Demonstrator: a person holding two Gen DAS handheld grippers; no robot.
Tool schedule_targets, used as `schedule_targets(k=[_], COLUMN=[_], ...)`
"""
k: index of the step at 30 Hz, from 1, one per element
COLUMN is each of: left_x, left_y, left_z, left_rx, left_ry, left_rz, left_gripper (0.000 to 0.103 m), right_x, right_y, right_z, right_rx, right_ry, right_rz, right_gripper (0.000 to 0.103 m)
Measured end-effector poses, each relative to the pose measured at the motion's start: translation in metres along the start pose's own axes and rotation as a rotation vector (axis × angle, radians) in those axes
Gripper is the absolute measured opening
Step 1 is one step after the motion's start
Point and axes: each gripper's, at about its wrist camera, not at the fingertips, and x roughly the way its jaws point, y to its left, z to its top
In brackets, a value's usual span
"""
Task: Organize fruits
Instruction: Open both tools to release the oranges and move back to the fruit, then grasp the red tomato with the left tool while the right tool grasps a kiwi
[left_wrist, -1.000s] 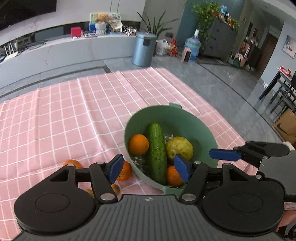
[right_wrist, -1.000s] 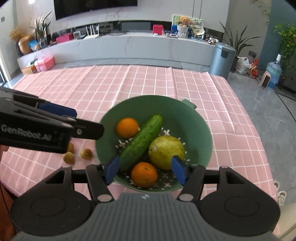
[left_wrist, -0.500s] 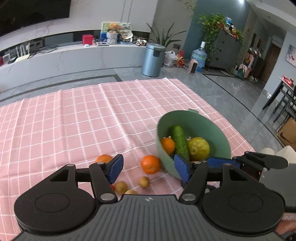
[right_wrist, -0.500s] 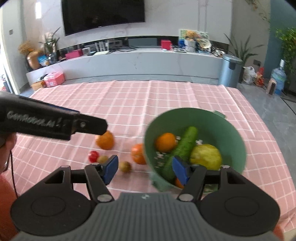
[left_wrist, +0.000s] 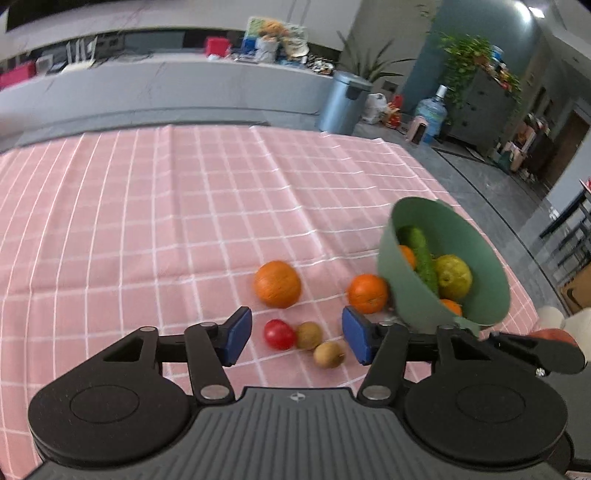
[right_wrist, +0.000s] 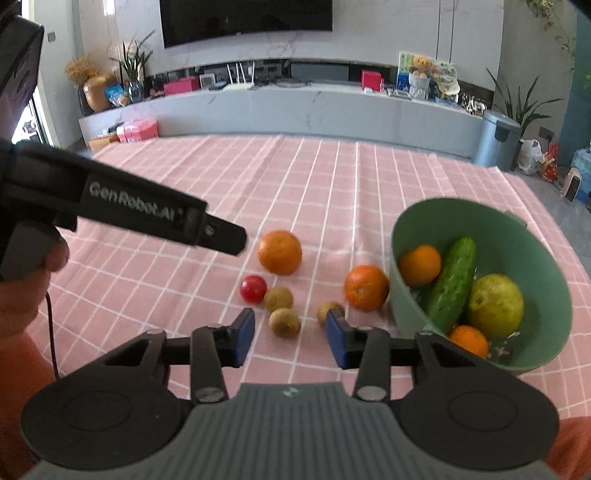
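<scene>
Both grippers hover parted and empty over loose fruit beside the green plastic bowl (right_wrist: 517, 236).
Left gripper (left_wrist: 297, 334) best straddles the small red tomato (left_wrist: 279, 334) squarely, squeezing gently; right gripper (right_wrist: 290, 332) suits a brown kiwi (right_wrist: 284, 322).

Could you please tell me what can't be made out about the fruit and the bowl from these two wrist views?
- Third small brown fruit: right wrist view, partly behind the right gripper's finger; absent from the left wrist view, probably hidden by the left gripper.
- Green bowl: in the left wrist view, its near rim and base sit behind gripper hardware, so its support is unclear.
- Lowest orange in the bowl: mostly covered in both views.
</scene>
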Motion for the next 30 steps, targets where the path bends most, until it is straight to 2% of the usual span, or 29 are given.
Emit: schedule_targets(k=[4, 7, 11, 14, 15, 19, 23, 30], left_x=[0.011, 0.019, 0.030, 0.038, 0.041, 0.048, 0.054, 0.060], left_y=[0.014, 0.015, 0.013, 0.011, 0.011, 0.015, 0.023, 0.019], left_z=[-0.007, -0.011, -0.017, -0.020, -0.020, -0.020, -0.018, -0.016], left_rx=[-0.049, -0.044, -0.025, -0.016, -0.013, -0.034, -0.081, -0.049], left_ry=[0.031, 0.051, 0.083, 0.096, 0.097, 0.079, 0.079, 0.073], left_rz=[-0.029, -0.036, -0.055, -0.059, -0.054, -0.030, -0.027, -0.021], left_gripper=[0.055, 0.052, 0.046, 0.042, 0.039, 0.039, 0.037, 0.037], right_x=[0.012, 0.024, 0.037, 0.044, 0.047, 0.050, 0.054, 0.064], right_y=[0.005, 0.004, -0.001, -0.005, -0.007, -0.015, -0.009, -0.007], right_z=[-0.005, -0.008, -0.009, -0.011, -0.012, -0.013, -0.013, -0.012], right_rx=[-0.010, -0.015, 0.025, 0.034, 0.048, 0.091, 0.072, 0.079], right_ry=[0.016, 0.033, 0.049, 0.052, 0.054, 0.038, 0.035, 0.021], right_rz=[-0.024, -0.063, -0.064, -0.081, -0.078, -0.040, 0.017, 0.056], right_gripper=[0.032, 0.031, 0.030, 0.025, 0.023, 0.022, 0.024, 0.024])
